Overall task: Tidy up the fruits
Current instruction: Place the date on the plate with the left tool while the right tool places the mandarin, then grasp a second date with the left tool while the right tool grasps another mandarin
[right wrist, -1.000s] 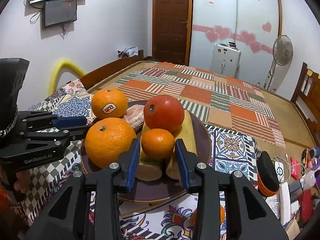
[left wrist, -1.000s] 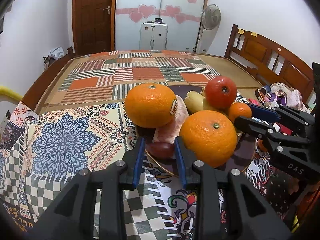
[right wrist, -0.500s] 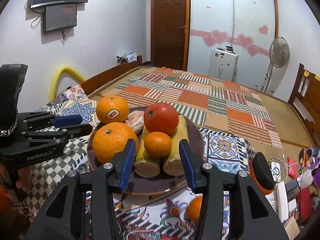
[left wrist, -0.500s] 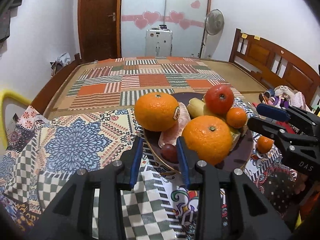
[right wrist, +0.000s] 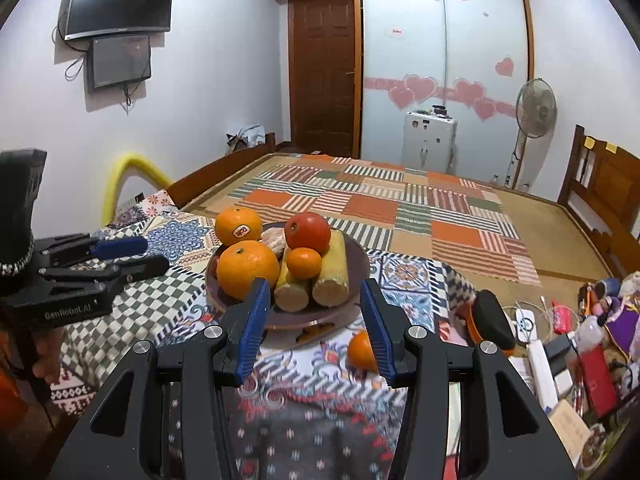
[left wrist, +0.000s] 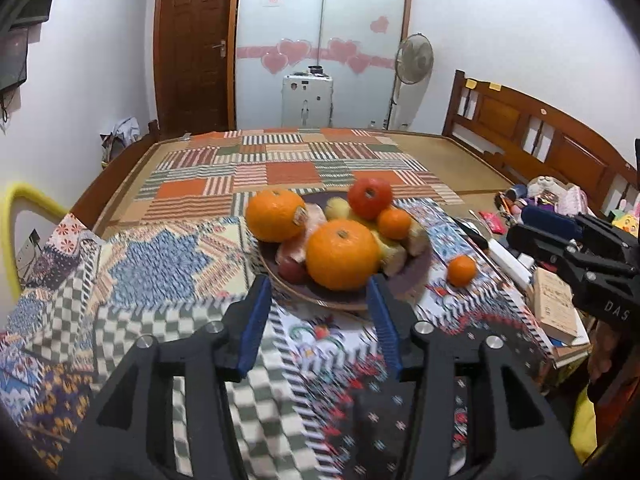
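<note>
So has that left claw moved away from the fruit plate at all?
Yes. The left claw has pulled back: its tips, earlier reaching over the plate rim beside the fruit, now stop short of it. Its jaws are opening, empty.

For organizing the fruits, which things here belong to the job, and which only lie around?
Belong to the job:
- plate
- two big oranges
- red fruit
- small orange on the plate
- loose small orange on the cloth

Only lying around:
- books
- fan
- white box
- screens on the wall
</note>
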Available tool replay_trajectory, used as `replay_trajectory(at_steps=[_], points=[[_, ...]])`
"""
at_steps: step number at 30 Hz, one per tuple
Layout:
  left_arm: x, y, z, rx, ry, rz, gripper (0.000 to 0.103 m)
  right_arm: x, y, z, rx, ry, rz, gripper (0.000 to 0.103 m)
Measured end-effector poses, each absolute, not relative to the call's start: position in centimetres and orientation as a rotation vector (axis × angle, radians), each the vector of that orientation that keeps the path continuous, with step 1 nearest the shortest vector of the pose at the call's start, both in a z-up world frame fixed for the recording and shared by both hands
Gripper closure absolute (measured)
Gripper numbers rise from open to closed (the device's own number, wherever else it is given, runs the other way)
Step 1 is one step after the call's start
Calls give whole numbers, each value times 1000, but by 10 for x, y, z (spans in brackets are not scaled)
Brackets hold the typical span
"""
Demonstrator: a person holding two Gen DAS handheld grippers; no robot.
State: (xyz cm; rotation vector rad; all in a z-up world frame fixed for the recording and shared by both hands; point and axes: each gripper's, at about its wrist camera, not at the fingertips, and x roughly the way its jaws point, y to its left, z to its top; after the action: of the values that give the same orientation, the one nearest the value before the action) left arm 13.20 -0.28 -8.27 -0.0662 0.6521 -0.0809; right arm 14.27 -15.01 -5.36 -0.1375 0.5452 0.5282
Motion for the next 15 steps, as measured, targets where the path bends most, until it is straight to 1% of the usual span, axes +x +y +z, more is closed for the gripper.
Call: replay_trajectory(at_steps=[2, 15], points=[[126, -13, -86, -68, 667, -94, 52, 136, -155, -57, -127, 552, 524, 55], [110, -63, -134, -109, 801, -189, 52, 119, -183, -92, -100, 648, 484, 55]])
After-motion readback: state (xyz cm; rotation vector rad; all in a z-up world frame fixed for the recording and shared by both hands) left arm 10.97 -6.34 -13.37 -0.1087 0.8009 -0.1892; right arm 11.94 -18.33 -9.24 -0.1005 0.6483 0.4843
